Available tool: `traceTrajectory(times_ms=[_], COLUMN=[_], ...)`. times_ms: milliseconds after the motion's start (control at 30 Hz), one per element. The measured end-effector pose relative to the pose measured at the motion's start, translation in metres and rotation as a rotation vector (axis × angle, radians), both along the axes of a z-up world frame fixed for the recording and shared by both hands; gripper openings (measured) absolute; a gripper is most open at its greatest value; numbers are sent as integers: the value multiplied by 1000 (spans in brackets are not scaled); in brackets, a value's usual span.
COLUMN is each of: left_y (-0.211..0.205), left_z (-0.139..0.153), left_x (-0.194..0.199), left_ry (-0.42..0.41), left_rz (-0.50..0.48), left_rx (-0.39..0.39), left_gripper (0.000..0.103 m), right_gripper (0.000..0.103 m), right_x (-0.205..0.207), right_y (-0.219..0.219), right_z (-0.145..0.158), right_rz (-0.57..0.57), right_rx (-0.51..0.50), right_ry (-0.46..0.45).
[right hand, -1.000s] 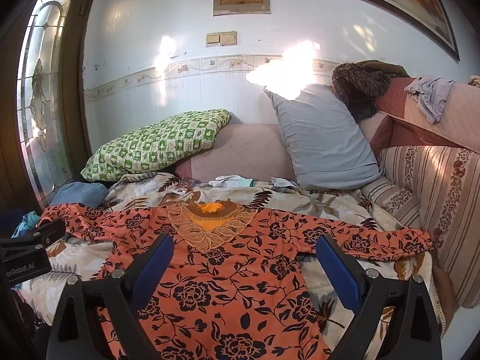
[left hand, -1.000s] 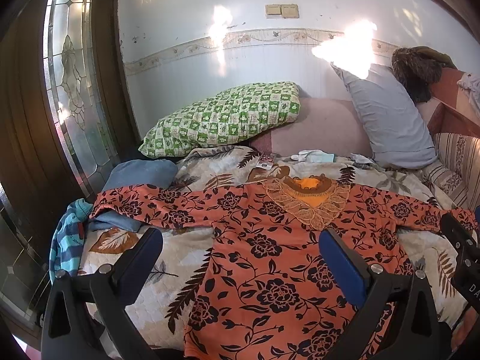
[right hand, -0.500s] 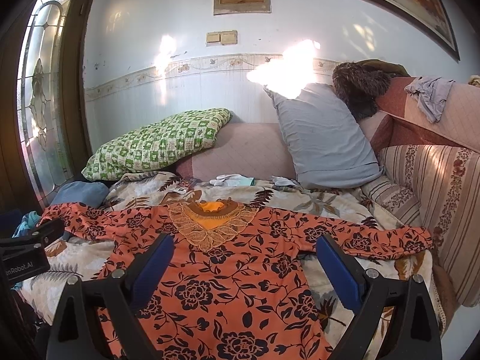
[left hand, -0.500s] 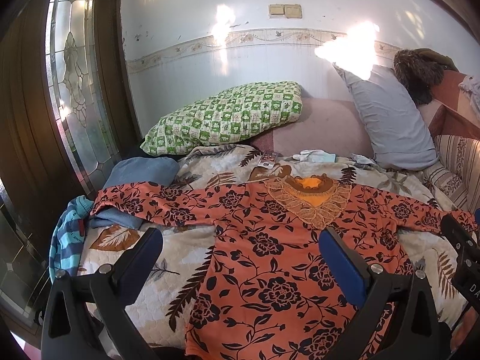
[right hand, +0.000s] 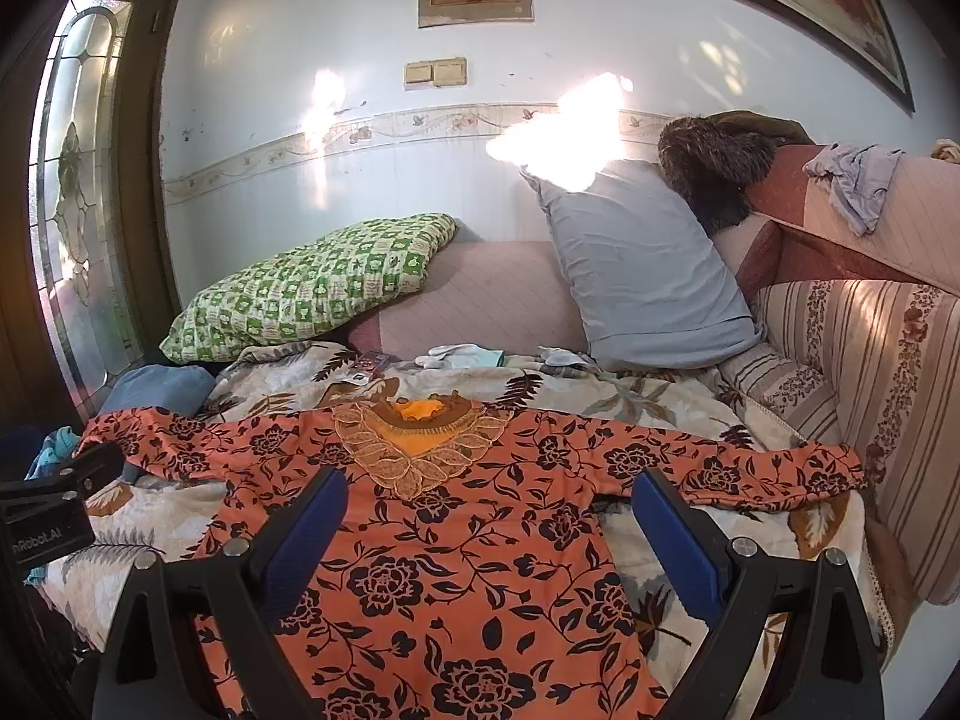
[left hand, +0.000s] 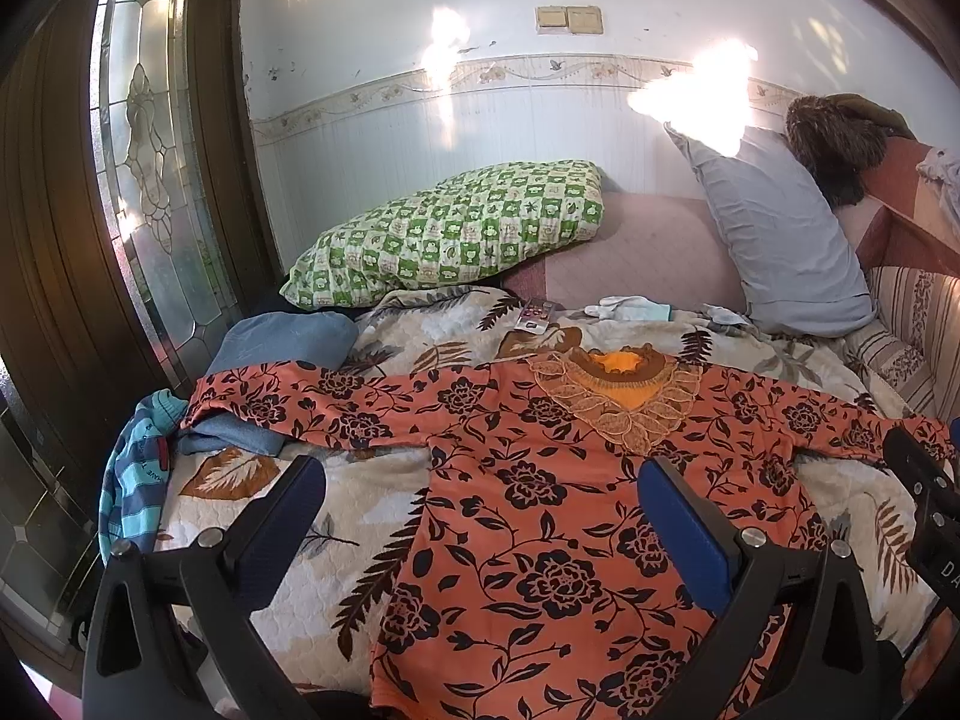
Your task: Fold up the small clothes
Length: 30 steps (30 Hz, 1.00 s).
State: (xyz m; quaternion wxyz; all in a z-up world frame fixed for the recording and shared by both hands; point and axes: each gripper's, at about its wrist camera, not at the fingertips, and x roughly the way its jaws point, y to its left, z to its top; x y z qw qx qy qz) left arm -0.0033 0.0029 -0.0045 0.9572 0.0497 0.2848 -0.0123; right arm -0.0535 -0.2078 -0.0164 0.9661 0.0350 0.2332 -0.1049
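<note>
An orange long-sleeved top with black flowers point(left hand: 540, 498) lies flat, front up, on the bed, both sleeves spread sideways; it also shows in the right wrist view point(right hand: 456, 540). Its neckline has an orange lace yoke point(left hand: 624, 396). My left gripper point(left hand: 480, 510) is open and empty, held above the top's left side. My right gripper point(right hand: 489, 522) is open and empty above the top's right half. Each gripper's body shows at the edge of the other's view.
A leaf-print quilt point(left hand: 360, 516) covers the bed. A green checked pillow point(left hand: 456, 228) and a grey pillow point(left hand: 774, 228) lean at the back. Blue folded cloth point(left hand: 282, 336) and a striped garment point(left hand: 138, 480) lie at the left. A striped sofa side point(right hand: 888, 396) stands at the right.
Both views have shifted slightly; the grippers stay open above the top. The top has not moved.
</note>
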Motion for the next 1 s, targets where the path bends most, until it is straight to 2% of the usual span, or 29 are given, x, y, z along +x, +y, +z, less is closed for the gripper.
traceTrajectory(times_ms=[700, 1000], left_y=[-1, 0], left_z=[-10, -12], left_x=[-4, 7], left_ry=[12, 34], left_rz=[-1, -1], left_rx=[3, 4], left_gripper=[103, 103], right_gripper=[97, 97], right_x=[1, 6], right_y=[2, -1], right_z=[-4, -10], right_rz=[-2, -3], right_rx=[5, 11], right_ry=[11, 25])
